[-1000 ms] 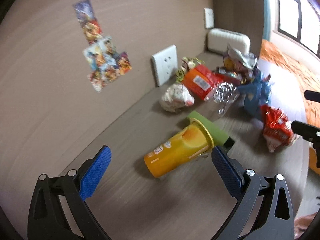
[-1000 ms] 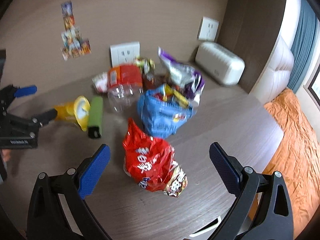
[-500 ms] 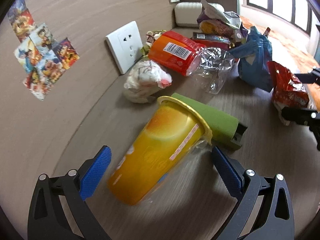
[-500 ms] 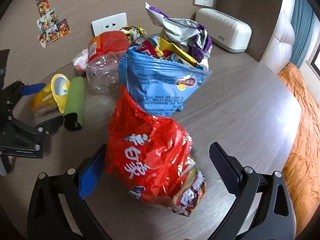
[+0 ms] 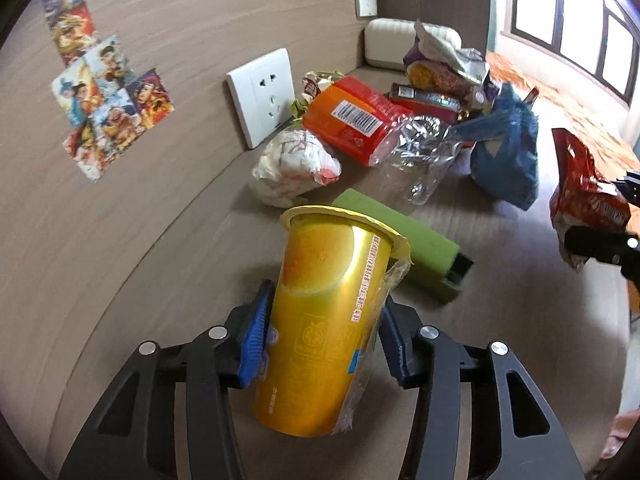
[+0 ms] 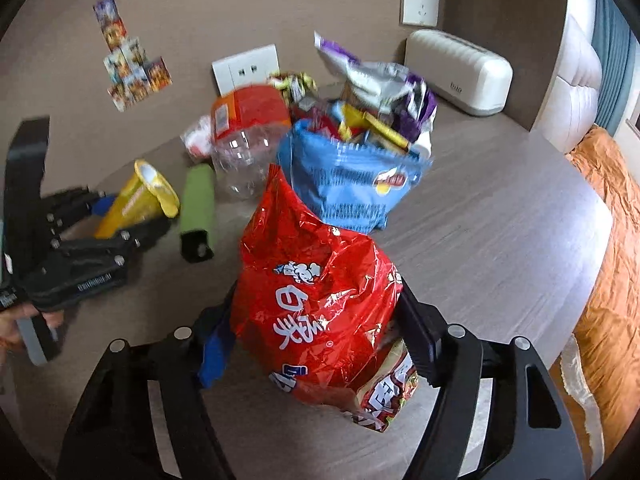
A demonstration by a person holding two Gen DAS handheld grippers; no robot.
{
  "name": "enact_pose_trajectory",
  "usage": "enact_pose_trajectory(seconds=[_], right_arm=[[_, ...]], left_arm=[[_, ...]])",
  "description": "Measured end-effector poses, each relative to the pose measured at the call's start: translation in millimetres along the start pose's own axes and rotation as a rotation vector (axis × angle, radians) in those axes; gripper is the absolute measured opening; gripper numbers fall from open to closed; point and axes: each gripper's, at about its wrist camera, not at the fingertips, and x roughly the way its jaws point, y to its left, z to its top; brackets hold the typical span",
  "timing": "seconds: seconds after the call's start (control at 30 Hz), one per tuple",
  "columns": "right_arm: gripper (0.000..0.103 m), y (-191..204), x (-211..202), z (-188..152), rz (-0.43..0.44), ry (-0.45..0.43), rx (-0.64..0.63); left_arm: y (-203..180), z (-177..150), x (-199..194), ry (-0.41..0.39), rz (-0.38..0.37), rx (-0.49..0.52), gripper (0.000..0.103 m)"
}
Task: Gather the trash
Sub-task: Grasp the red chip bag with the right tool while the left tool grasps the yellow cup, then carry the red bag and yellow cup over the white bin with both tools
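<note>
My left gripper (image 5: 324, 332) is shut on a yellow-orange drink cup (image 5: 332, 320), its blue pads pressed on both sides; the cup also shows in the right wrist view (image 6: 136, 200). My right gripper (image 6: 320, 332) is shut on a red snack bag (image 6: 320, 300), which shows at the right edge of the left wrist view (image 5: 580, 188). Behind lie a green cylinder (image 5: 408, 240), a crumpled clear bottle with an orange label (image 5: 376, 128), a white wad (image 5: 292, 172) and a blue chip bag (image 6: 352, 184) stuffed with wrappers.
The trash lies on a brown wooden table (image 6: 500, 220) against a wall with white sockets (image 5: 264, 96) and stickers (image 5: 104, 96). A cream box (image 6: 460, 72) stands at the back corner. An orange bedspread (image 6: 608, 260) lies beyond the table's right edge.
Both grippers moved forward and closed: the left onto the yellow cup, the right onto the red snack bag. Both were open a second ago.
</note>
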Motion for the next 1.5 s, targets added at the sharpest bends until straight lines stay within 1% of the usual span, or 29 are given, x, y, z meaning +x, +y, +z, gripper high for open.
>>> enact_pose_trajectory(seconds=[0.1, 0.2, 0.3, 0.37, 0.47, 0.57, 0.63, 0.67, 0.77, 0.87, 0.93, 0.97, 1.0, 1.07, 1.1, 1.17, 1.27, 1.33, 1.4, 1.47, 1.5], right_arm=[[0.072, -3, -17, 3, 0.018, -0.035, 0.009], [0.072, -13, -36, 5, 0.04, -0.069, 0.047], [0.072, -35, -55, 2, 0.038, -0.099, 0.107], [0.072, -52, -67, -3, 0.022, -0.113, 0.148], [0.072, -88, -85, -15, -0.018, -0.124, 0.227], [0.072, -130, -102, -34, -0.092, -0.126, 0.313], [0.072, -160, -111, -51, -0.143, -0.117, 0.384], [0.072, -174, -114, -60, -0.165, -0.108, 0.418], [0.072, -218, -120, -92, -0.217, -0.078, 0.532], [0.072, -250, -116, -123, -0.262, -0.039, 0.608], [0.072, -269, -106, -145, -0.272, -0.005, 0.649], [0.072, -277, -97, -155, -0.273, 0.014, 0.668], [0.072, -285, -90, -165, -0.27, 0.031, 0.681], [0.072, -302, -67, -187, -0.267, 0.071, 0.709], [0.072, -311, -54, -200, -0.263, 0.091, 0.724], [0.072, -329, -22, -224, -0.253, 0.133, 0.757], [0.072, -353, 36, -260, -0.238, 0.204, 0.801], [0.072, -366, 74, -285, -0.215, 0.239, 0.828], [0.072, -378, 112, -306, -0.2, 0.275, 0.848], [0.072, -390, 151, -330, -0.176, 0.3, 0.869], [0.072, -395, 167, -341, -0.168, 0.311, 0.877]], left_arm=[[-8, 0, -20, -0.01, 0.001, -0.02, 0.048], [-23, 1, -42, -0.031, -0.01, -0.021, 0.048], [-47, 10, -61, -0.06, -0.063, -0.008, 0.048], [-69, 17, -73, -0.084, -0.093, 0.024, 0.048], [-112, 30, -84, -0.102, -0.179, 0.068, 0.048], [-171, 43, -87, -0.115, -0.283, 0.144, 0.048], [-203, 48, -84, -0.106, -0.344, 0.177, 0.048], [-227, 51, -81, -0.093, -0.389, 0.203, 0.048], [-279, 51, -72, -0.07, -0.461, 0.27, 0.048], [-342, 45, -44, -0.001, -0.532, 0.331, 0.048], [-372, 38, -24, 0.047, -0.557, 0.351, 0.048], [-386, 34, -14, 0.07, -0.568, 0.356, 0.048], [-406, 27, 5, 0.109, -0.586, 0.357, 0.048], [-428, 15, 30, 0.157, -0.591, 0.356, 0.049], [-442, 6, 50, 0.193, -0.595, 0.354, 0.049], [-463, -15, 83, 0.25, -0.589, 0.356, 0.049], [-497, -50, 150, 0.325, -0.569, 0.372, 0.049], [-509, -70, 186, 0.365, -0.556, 0.372, 0.049], [-525, -93, 236, 0.406, -0.538, 0.367, 0.049], [-531, -105, 268, 0.436, -0.531, 0.363, 0.049], [-536, -119, 293, 0.452, -0.526, 0.364, 0.049]])
